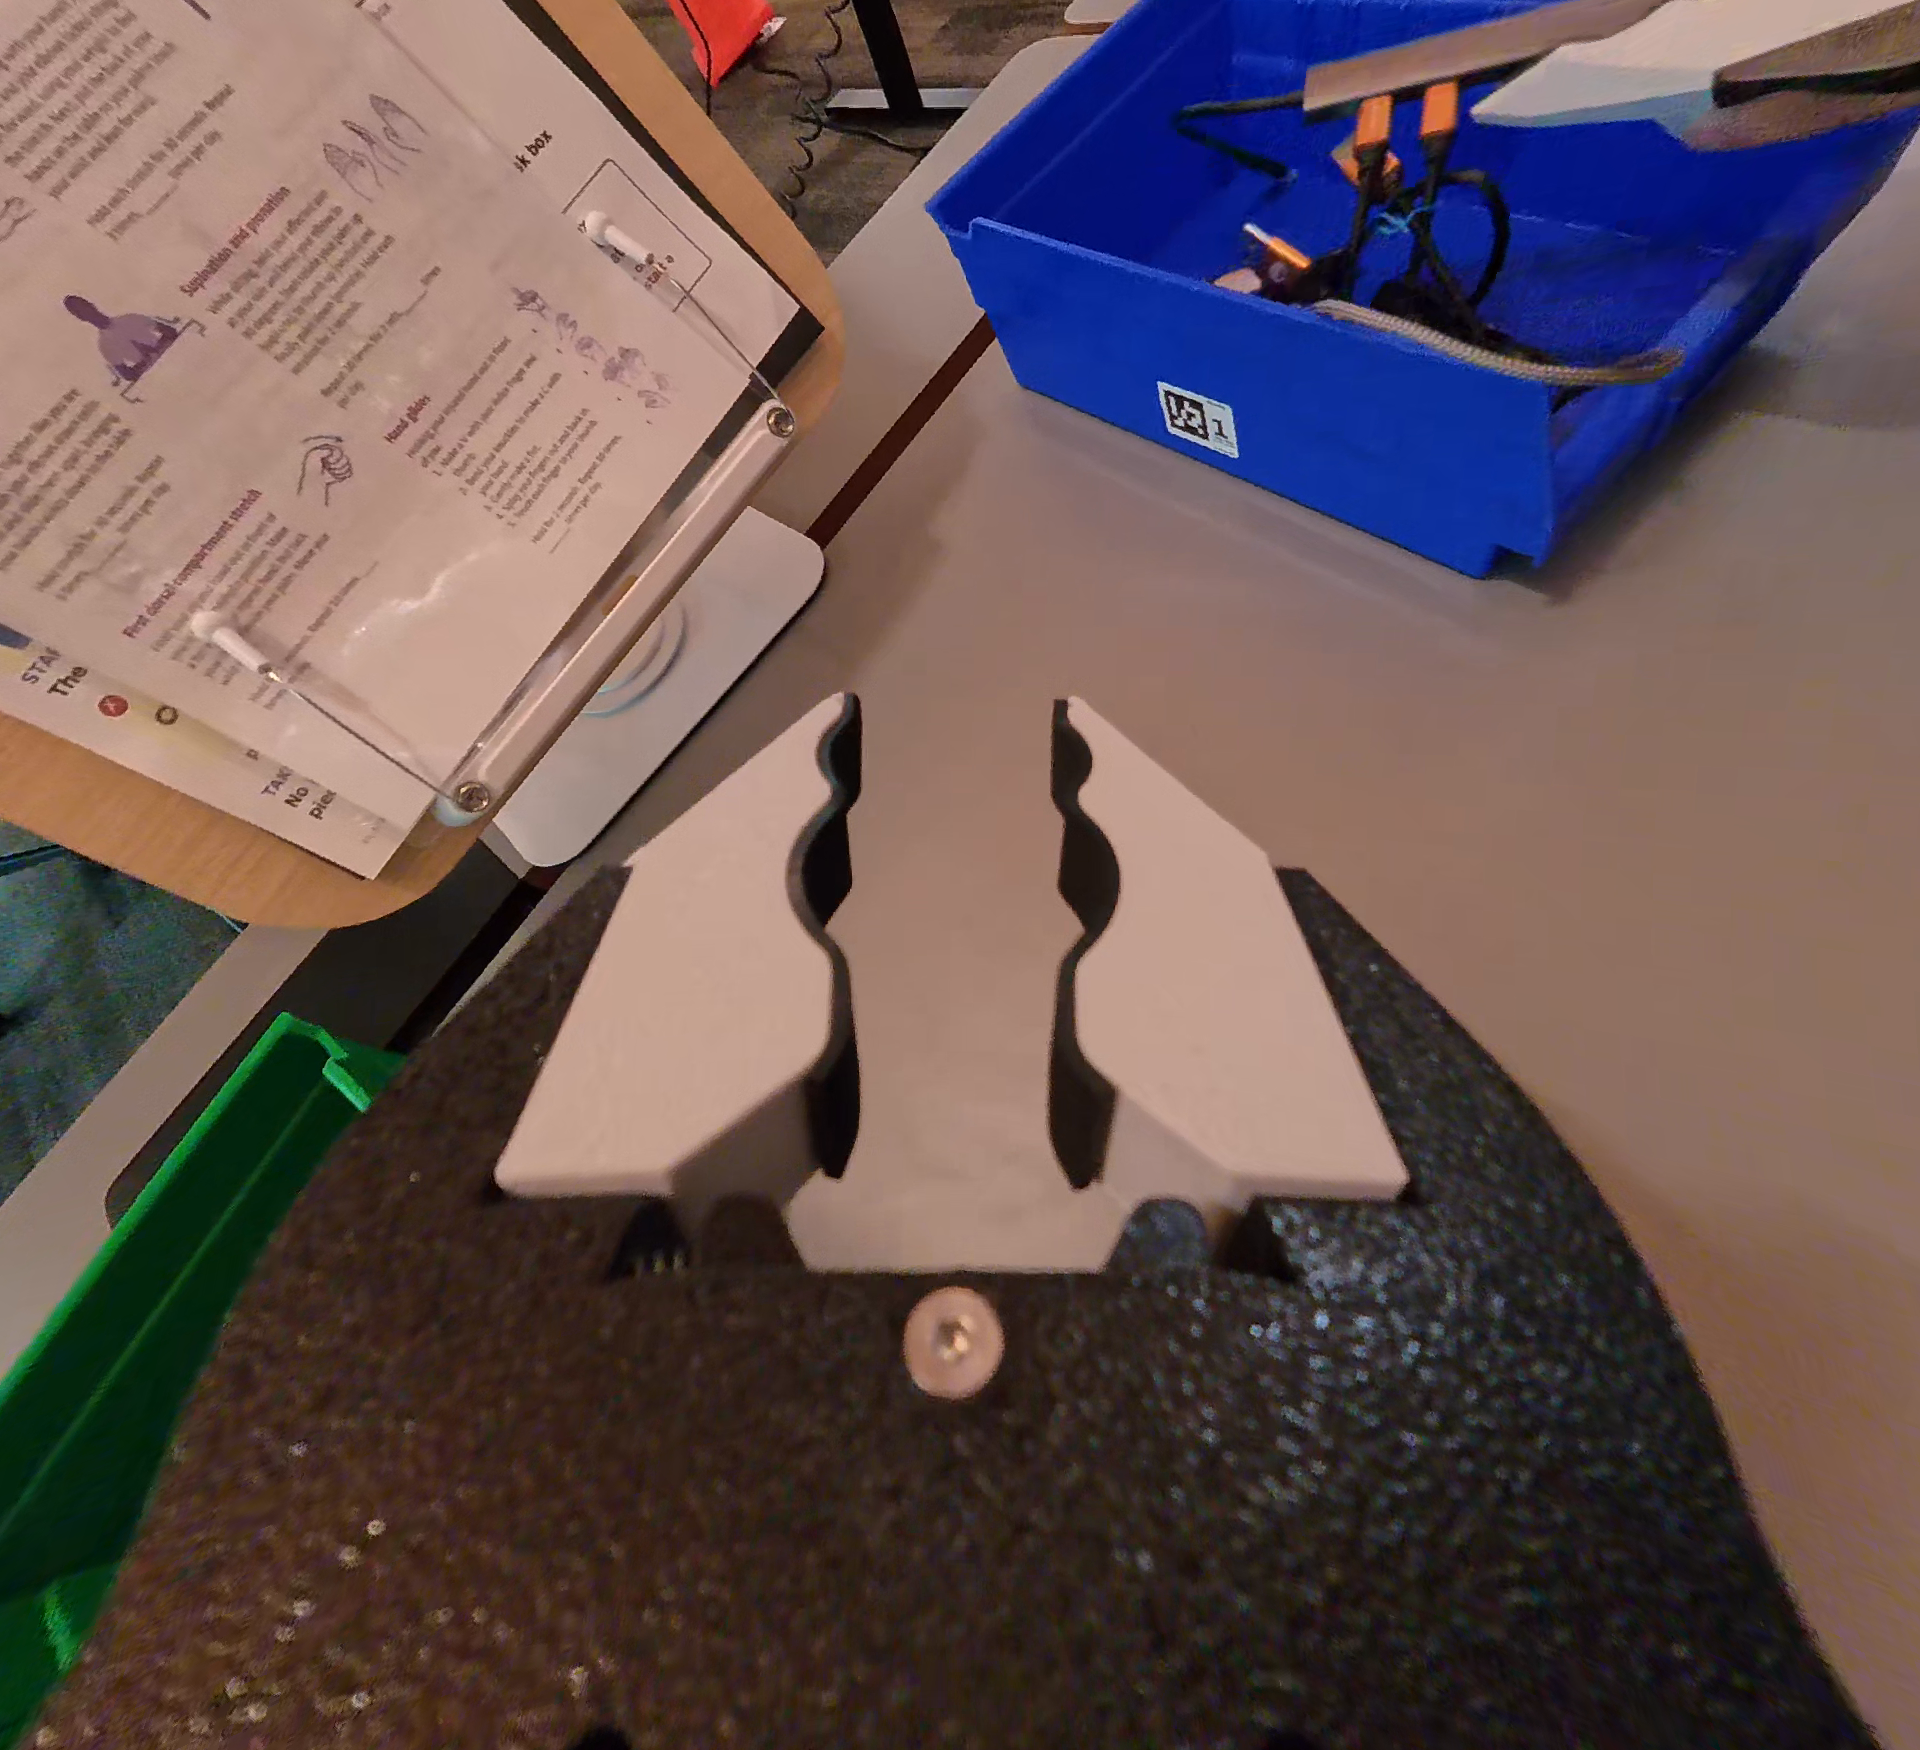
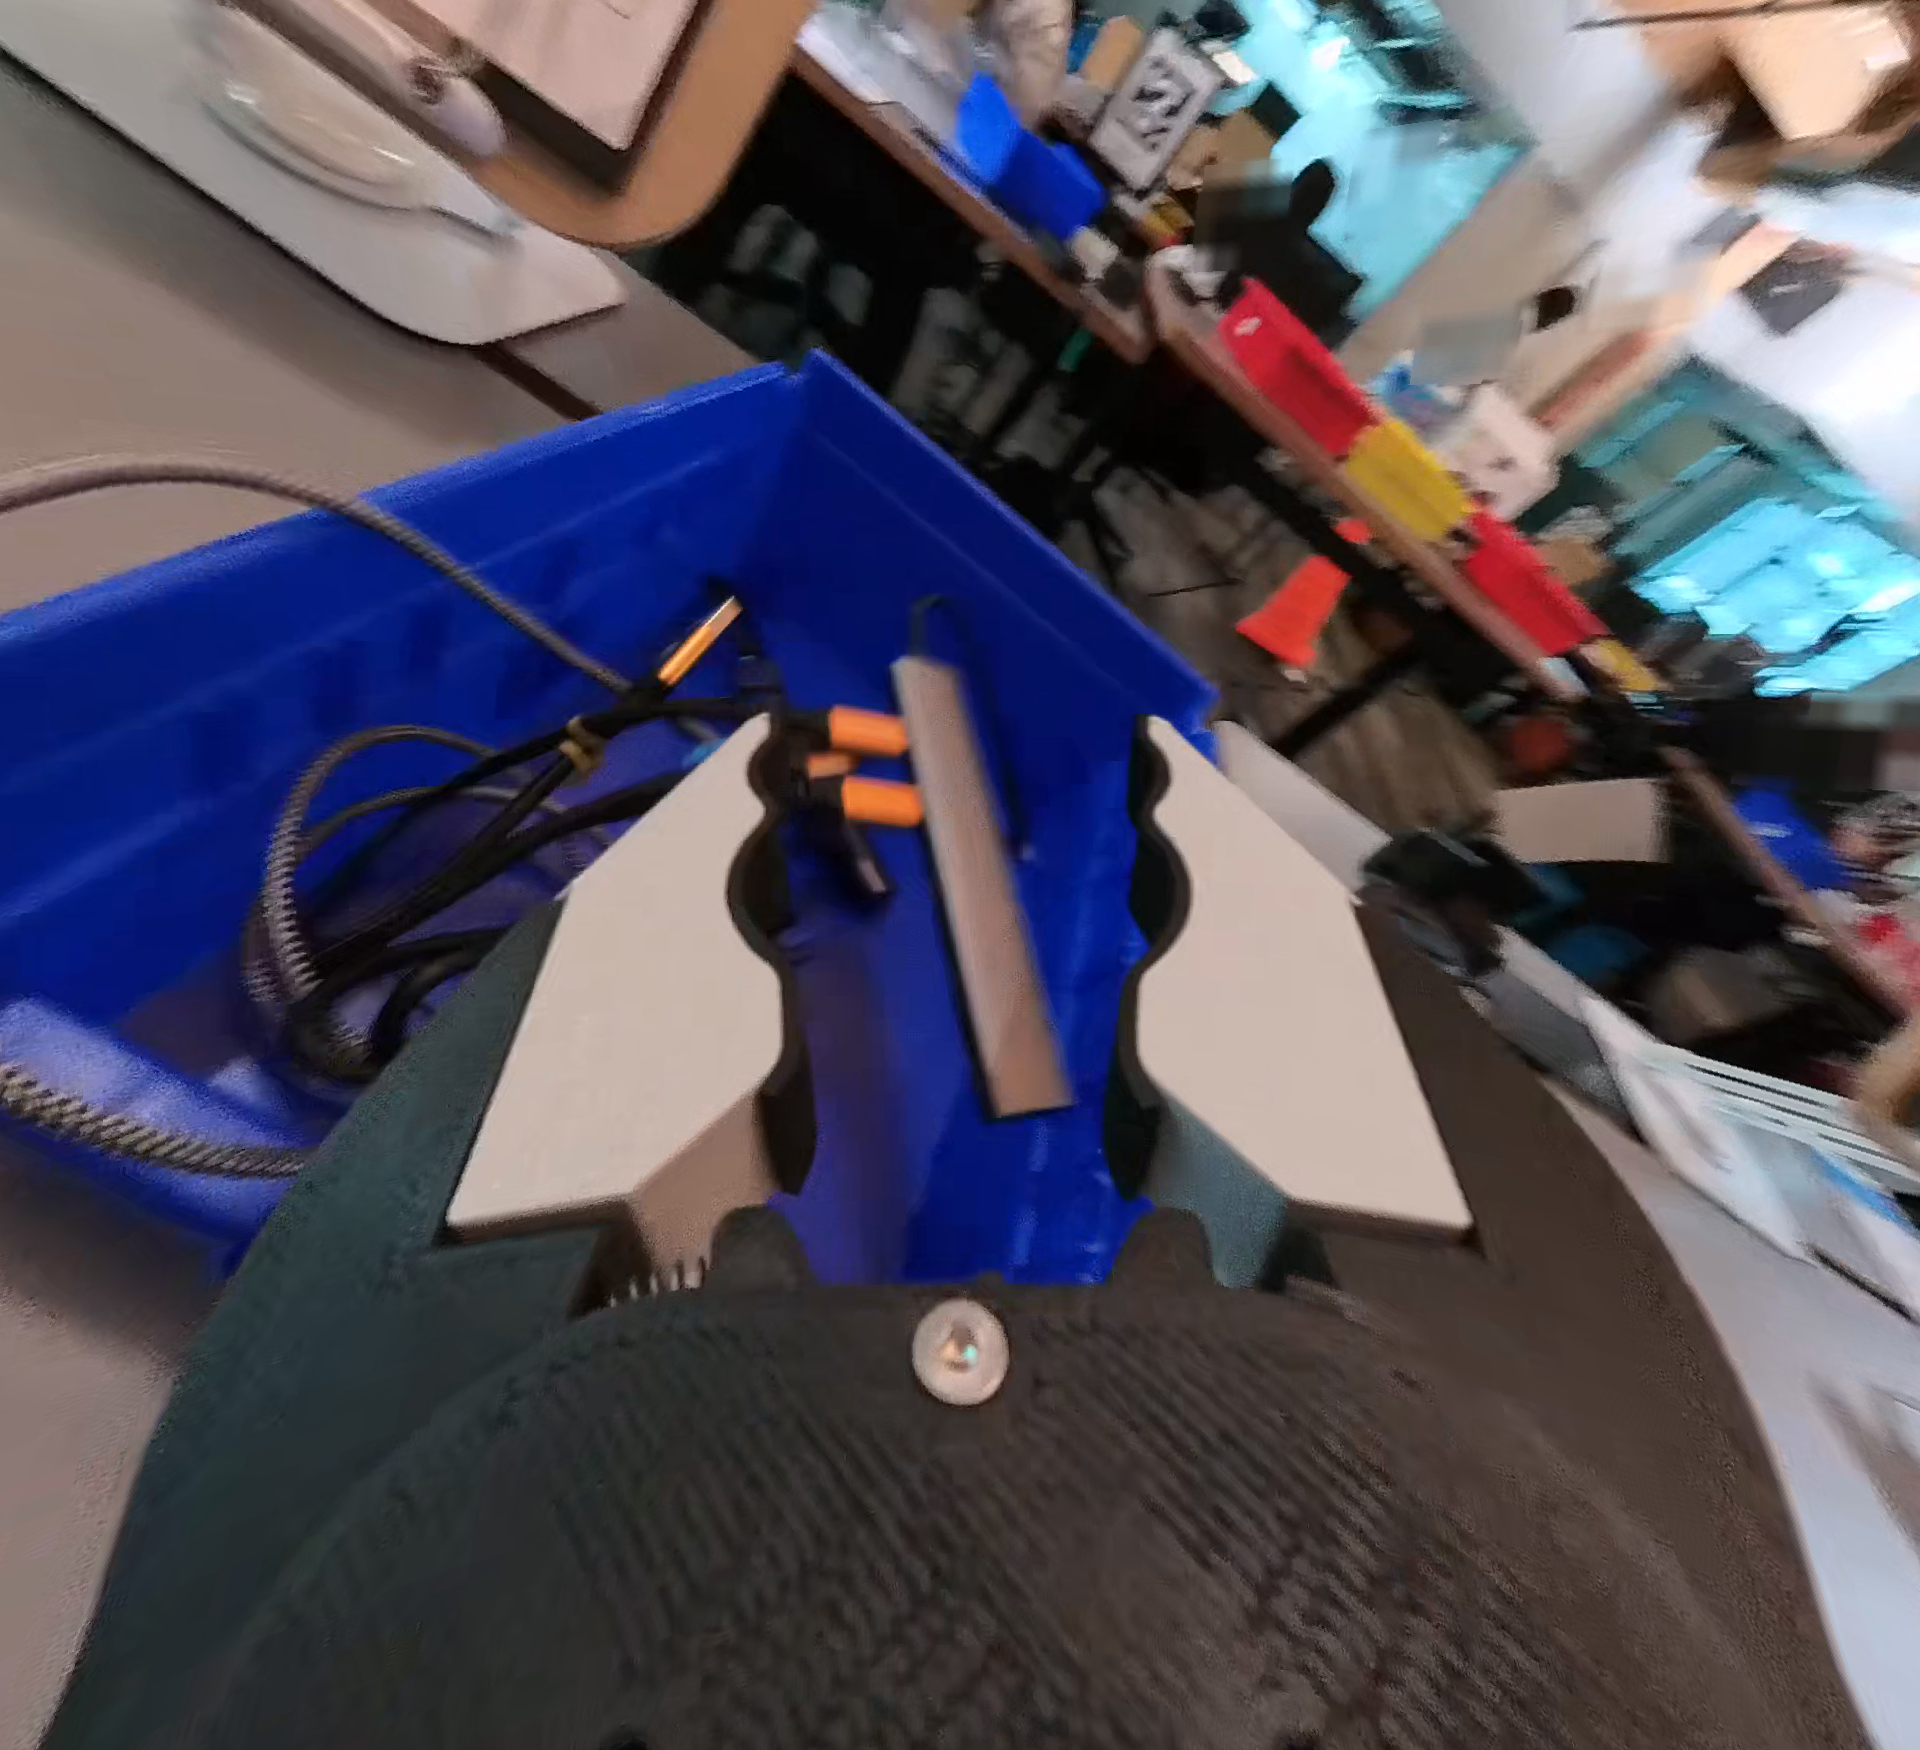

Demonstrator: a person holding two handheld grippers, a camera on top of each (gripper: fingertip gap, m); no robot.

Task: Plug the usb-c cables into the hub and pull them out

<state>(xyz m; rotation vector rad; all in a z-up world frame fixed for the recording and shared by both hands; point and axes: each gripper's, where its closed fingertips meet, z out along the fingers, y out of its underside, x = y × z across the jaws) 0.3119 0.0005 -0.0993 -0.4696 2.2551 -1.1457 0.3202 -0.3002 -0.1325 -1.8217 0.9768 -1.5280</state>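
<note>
Here, the right hand-held gripper (image 2: 956,744) hovers wide open, empty, over the hub (image 2: 977,879) and orange-plugged cables (image 2: 878,765) in a blue bin (image 2: 312,578). The left hand-held gripper (image 1: 956,713) gapes empty above the tabletop (image 1: 1351,765).

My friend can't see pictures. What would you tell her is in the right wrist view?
The open right hand-held gripper hovers over a blue plastic bin, its grey fingers either side of a slim silver metal hub. Two orange-tipped black cables are plugged into the hub's side; more cable lies coiled at the left.
</note>
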